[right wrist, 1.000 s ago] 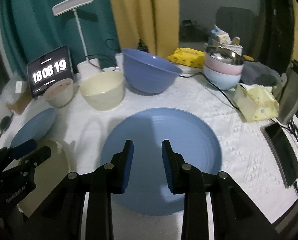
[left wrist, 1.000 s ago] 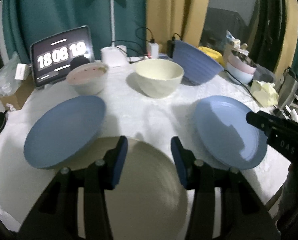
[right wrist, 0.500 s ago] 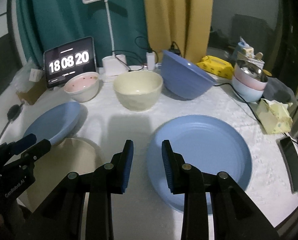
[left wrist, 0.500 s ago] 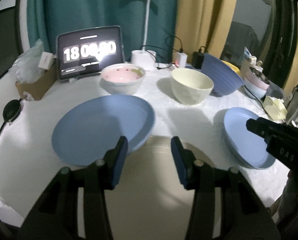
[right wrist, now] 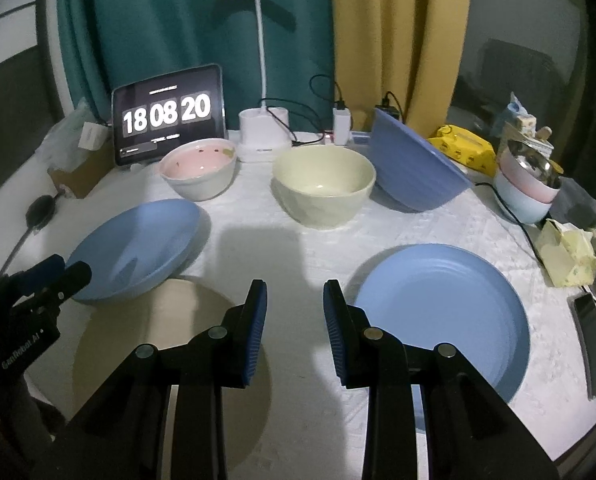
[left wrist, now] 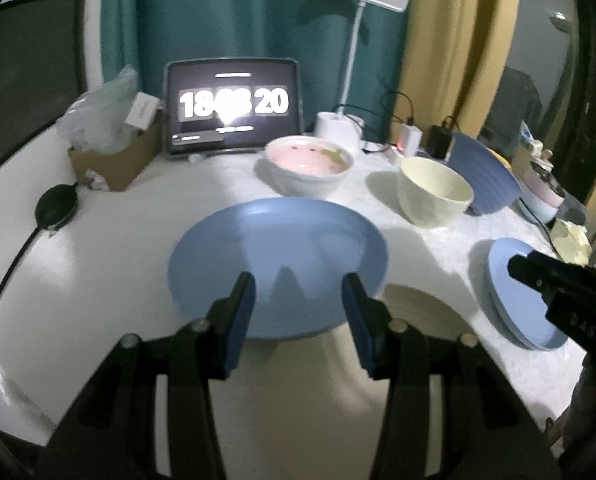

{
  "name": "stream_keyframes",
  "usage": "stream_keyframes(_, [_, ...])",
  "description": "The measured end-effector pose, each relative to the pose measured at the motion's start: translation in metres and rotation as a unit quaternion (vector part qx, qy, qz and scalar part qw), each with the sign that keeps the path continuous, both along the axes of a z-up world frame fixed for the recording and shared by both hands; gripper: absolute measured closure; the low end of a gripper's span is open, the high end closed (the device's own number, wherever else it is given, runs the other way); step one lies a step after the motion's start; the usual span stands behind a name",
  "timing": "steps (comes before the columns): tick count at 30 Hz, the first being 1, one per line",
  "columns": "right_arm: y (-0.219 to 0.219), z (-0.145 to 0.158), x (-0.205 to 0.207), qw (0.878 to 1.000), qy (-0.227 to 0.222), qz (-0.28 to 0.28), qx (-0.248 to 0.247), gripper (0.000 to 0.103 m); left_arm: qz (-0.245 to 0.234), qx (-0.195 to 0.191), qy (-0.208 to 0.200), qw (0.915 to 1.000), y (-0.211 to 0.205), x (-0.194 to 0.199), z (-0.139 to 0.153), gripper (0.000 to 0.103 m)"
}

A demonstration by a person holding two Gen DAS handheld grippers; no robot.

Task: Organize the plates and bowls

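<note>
Left tongs [left wrist: 298, 300] parted, empty, over near rim of left blue plate [left wrist: 277, 256]; right tongs [right wrist: 293, 312] narrower, empty, second blue plate [right wrist: 442, 312] just right; plates look light, stiff, slick; pinch rim.

**Open lane down the middle of the table**

Bare cloth runs between the left blue plate [right wrist: 133, 250] and right blue plate [right wrist: 442, 316]. Farther back, pink bowl [right wrist: 199, 174], cream bowl [right wrist: 324, 186] and tilted blue bowl [right wrist: 414, 168] block passage; cream plate [right wrist: 169, 344] fills the near-left corner.
</note>
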State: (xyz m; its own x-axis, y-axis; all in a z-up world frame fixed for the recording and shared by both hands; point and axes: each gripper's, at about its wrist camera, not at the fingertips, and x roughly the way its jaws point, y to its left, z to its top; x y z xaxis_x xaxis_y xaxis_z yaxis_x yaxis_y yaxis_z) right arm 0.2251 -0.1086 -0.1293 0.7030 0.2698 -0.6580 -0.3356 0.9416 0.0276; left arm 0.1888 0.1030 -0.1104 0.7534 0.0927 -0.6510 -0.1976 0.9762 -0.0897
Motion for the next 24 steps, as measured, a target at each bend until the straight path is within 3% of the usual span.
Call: stream_keyframes(24, [0.074, -0.012, 0.018, 0.999, 0.018, 0.045, -0.02, 0.072, 0.066, -0.019, 0.021, 0.9974, 0.078, 0.003, -0.025, 0.056])
